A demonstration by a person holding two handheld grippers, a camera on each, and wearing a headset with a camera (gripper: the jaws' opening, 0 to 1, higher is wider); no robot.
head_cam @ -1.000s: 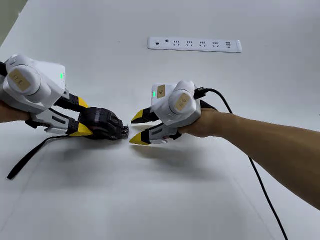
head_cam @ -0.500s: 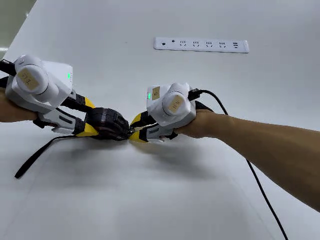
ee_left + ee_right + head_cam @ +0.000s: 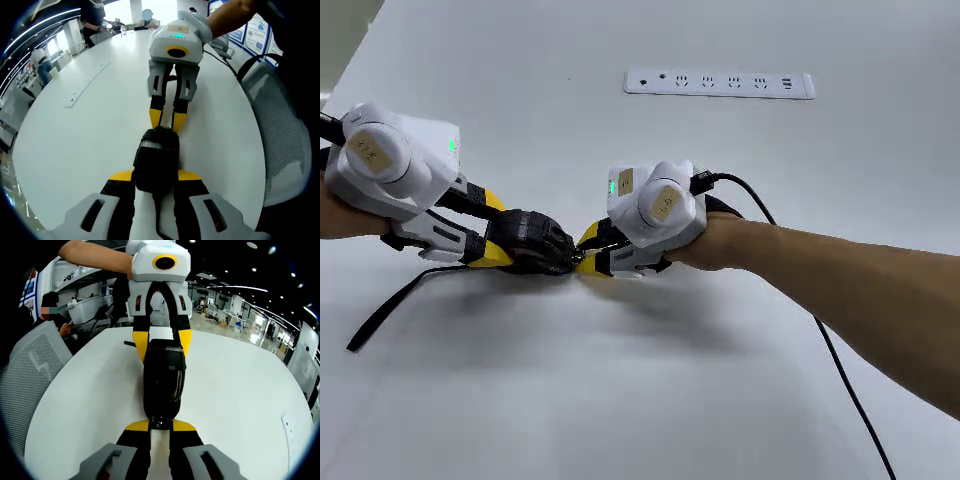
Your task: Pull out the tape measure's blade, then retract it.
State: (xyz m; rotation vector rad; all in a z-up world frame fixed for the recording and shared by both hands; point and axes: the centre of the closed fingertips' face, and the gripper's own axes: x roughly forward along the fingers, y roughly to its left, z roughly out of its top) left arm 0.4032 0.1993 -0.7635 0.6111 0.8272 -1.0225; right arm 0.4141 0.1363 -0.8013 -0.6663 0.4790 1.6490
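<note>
At the white table (image 3: 650, 400), we see the left claw (image 3: 492, 230) clamped across the sides of the black tape measure (image 3: 528, 242). The right claw (image 3: 586, 250) meets it nose to nose, closed down to a narrow gap on the end hook (image 3: 160, 422) at the case's mouth.

In the head view the hook is lost behind the yellow tips, and the left hand is cut off at the frame's edge. The right gripper view shows it plainly. There the right claw (image 3: 160, 426) has the small tab between its tips, with the tape measure (image 3: 164, 375) running away to the left claw (image 3: 161, 342) at the far end. The left gripper view gives the reverse. The tape measure (image 3: 156, 157) sits between the left claw (image 3: 155, 175), and the right claw (image 3: 167, 120) presses in at the case's front, where the hook is again hidden.

A black strap (image 3: 388, 308) trails from under the left claw toward the near left, and where it is fastened we cannot tell. A black cable (image 3: 840, 370) runs from the right gripper along the forearm.

A white power strip (image 3: 720, 83) lies well apart at the far side. Bare table spreads around both grippers. The gripper views show its curved edge with a mesh chair (image 3: 280, 140) just beyond.
</note>
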